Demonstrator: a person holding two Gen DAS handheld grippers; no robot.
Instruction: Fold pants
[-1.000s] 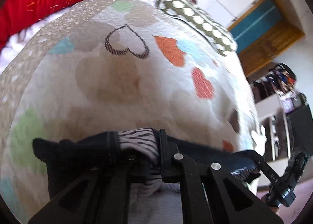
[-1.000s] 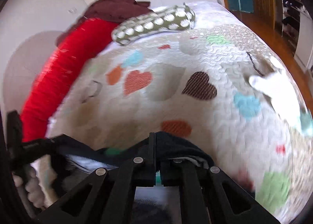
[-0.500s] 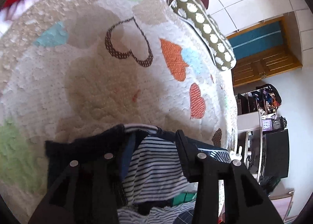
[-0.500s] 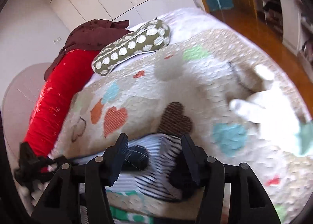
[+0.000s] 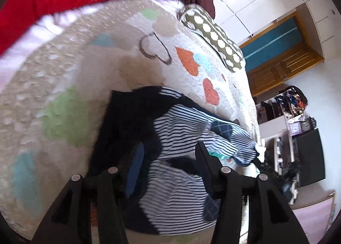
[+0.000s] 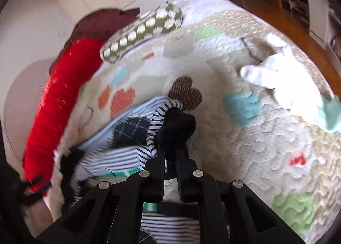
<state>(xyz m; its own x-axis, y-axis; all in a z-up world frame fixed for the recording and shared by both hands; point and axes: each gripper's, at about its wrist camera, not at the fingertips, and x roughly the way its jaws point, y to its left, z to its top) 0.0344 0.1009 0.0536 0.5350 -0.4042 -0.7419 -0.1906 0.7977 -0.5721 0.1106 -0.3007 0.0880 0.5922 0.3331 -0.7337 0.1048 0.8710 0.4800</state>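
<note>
The striped pants [image 5: 181, 143] are seen bunched on the heart-print quilt [image 5: 70, 86], beneath the left gripper [image 5: 168, 156], whose fingers are spread with nothing held. The right gripper [image 6: 170, 148] is closed on the pants' dark cuff. The knit is judged light, soft and floppy; hems or waistband are best gripped. A polka-dot pillow [image 6: 145, 28] and wooden floor [image 6: 283, 15] lie beyond.

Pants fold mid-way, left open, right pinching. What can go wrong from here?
1. The right gripper pinches only a bunched dark edge of the striped pants; it may slip out.
2. The left gripper is open, so a one-sided pull could skew the fold.
3. The white sock lies nearby on the heart quilt and might get dragged.
</note>
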